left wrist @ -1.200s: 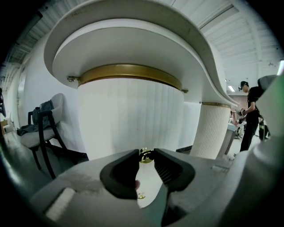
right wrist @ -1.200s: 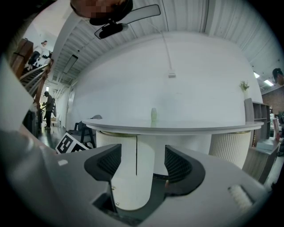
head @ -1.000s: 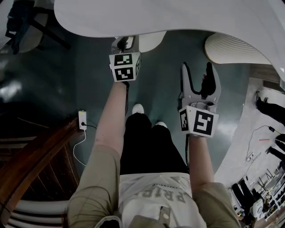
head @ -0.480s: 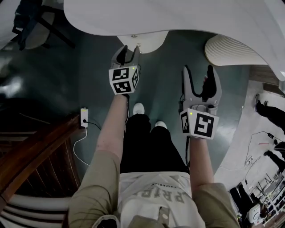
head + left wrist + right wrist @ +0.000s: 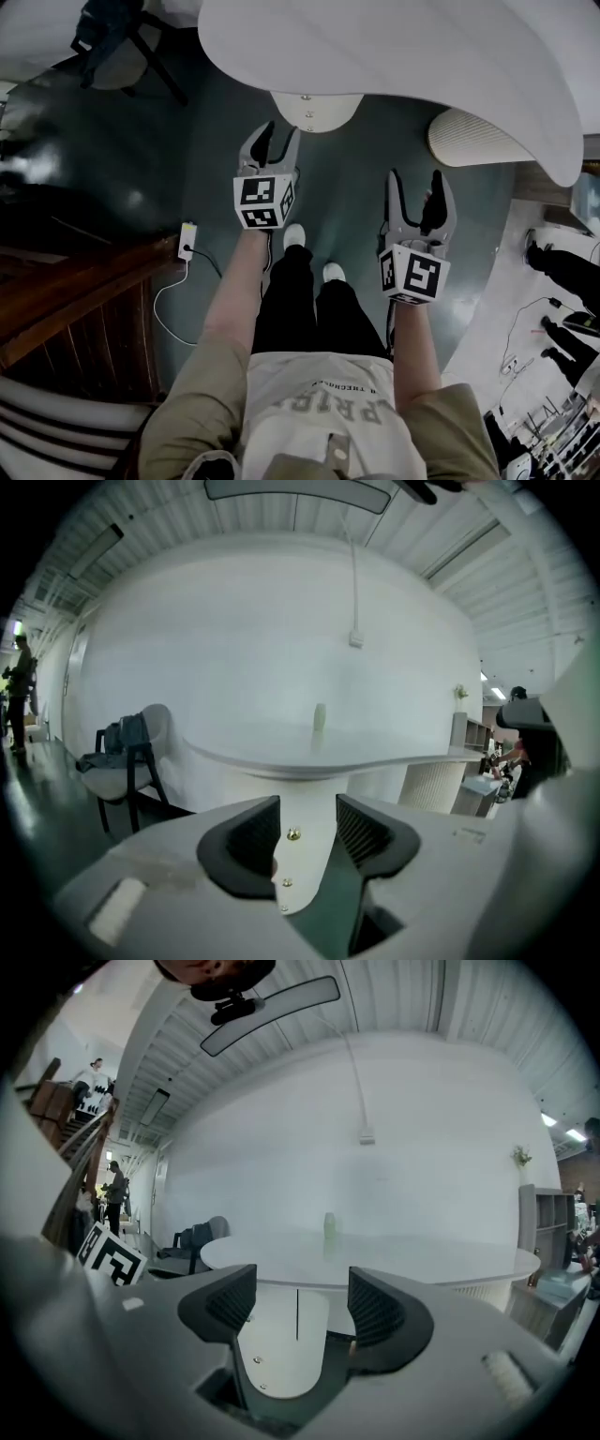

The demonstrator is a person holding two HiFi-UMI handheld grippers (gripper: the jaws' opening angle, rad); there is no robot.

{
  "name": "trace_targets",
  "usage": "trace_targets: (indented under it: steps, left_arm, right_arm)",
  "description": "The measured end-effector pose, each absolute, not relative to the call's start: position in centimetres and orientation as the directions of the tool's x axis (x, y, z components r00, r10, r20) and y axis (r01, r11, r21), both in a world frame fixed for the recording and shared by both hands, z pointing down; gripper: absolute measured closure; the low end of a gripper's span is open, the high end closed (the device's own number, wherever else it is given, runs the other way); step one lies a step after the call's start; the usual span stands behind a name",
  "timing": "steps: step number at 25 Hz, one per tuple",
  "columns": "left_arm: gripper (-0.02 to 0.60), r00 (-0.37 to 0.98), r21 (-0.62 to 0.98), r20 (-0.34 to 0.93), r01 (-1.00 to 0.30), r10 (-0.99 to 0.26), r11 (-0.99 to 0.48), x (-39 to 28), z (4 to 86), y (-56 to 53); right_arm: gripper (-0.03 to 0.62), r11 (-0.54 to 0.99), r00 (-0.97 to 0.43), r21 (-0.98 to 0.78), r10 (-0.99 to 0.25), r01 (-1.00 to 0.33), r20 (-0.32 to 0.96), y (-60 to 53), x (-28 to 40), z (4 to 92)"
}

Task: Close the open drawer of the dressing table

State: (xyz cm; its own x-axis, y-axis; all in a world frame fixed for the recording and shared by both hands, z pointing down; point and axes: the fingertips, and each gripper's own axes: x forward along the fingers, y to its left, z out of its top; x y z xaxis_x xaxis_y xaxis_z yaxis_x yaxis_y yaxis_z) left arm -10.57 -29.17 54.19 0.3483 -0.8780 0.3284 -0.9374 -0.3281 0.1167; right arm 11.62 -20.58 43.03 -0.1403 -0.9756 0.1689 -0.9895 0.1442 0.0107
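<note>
Person stands facing the white dressing table (image 5: 394, 56), a gripper in each hand, both raised clear of the furniture. The drawer (image 5: 319, 112) sits under the curved front edge of the table top as a rounded white front with small brass knobs, straight ahead of the left gripper (image 5: 274, 148) and apart from it. It shows just past the top's edge from above, and I cannot tell whether it is fully in. In the left gripper view the left gripper's jaws are partly apart and opening. Only the drawer front shows beyond the gap between them, with no contact. The right gripper (image 5: 417, 202) is held a little lower in the head view and to the right, pointing at the same unit. Its jaws stand well apart with nothing between them, and the white front with a vertical seam is visible in the gap, not touched. Each gripper carries its marker cube at the wrist end. A small pale bottle (image 5: 320, 716) stands upright on the table top. A ribbed cream cylinder (image 5: 473, 136) stands on the floor under the table's right side. A chair (image 5: 122, 37) with dark fabric on it is at the far left. Near the wooden stair rail (image 5: 75, 300), a white power strip (image 5: 187, 241) lies on the dark green floor.
</note>
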Motion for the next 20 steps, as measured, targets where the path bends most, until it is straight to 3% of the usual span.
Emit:
trace_targets:
  steps: [14, 20]
  left_arm:
    - [0.382, 0.329, 0.067, 0.212, -0.944, -0.920, -0.322, -13.5, 34.2, -21.1]
    - [0.383, 0.331, 0.022, 0.138, -0.943, -0.933, -0.331, -13.3, 27.3, -17.4]
  right_arm:
    - [0.284, 0.223, -0.216, 0.038, -0.966, -0.974, 0.142, -15.7, 8.8, 28.3]
    - [0.318, 0.273, -0.266, 0.082, -0.960, -0.959, 0.084, -13.4, 7.7, 22.9]
